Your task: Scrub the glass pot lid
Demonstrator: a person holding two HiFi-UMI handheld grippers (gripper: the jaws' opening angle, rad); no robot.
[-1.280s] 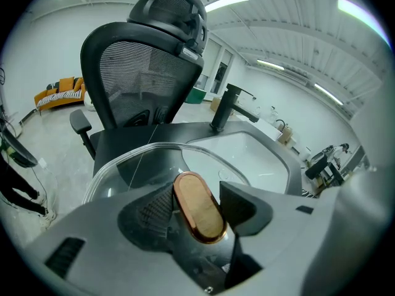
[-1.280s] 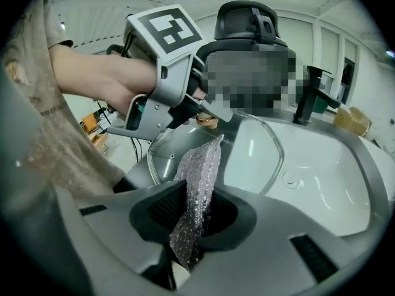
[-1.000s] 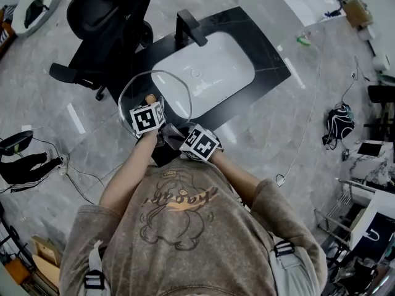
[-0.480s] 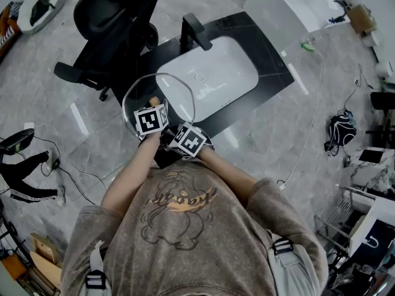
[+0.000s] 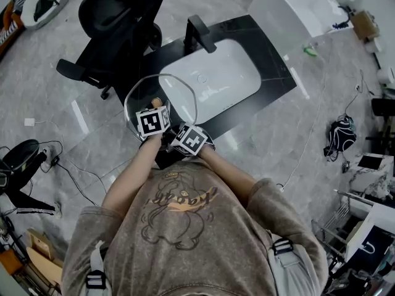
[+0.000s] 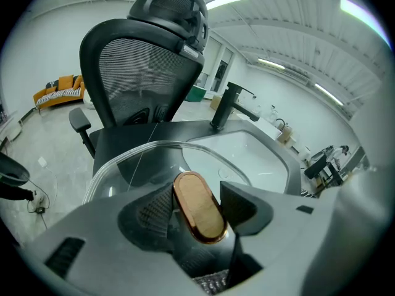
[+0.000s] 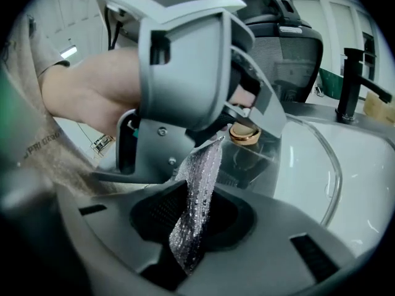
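Head view: marker cubes [image 5: 153, 122] hide near rim of glass pot lid [image 5: 162, 94]. Mesh scrub cloth [image 7: 200, 171] in right gripper [image 7: 196, 219] unseen there.

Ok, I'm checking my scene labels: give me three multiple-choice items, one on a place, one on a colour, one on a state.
1. The lid is: A over the counter's corner, beside the basin; B inside the basin; C under the faucet.
2. The faucet is: A chrome; B black; C white.
3. The right gripper is: A open; B shut on the lid; C shut on a cloth.
A: head view shows it there. B: dark in every view. C: silvery cloth pinched between its jaws.
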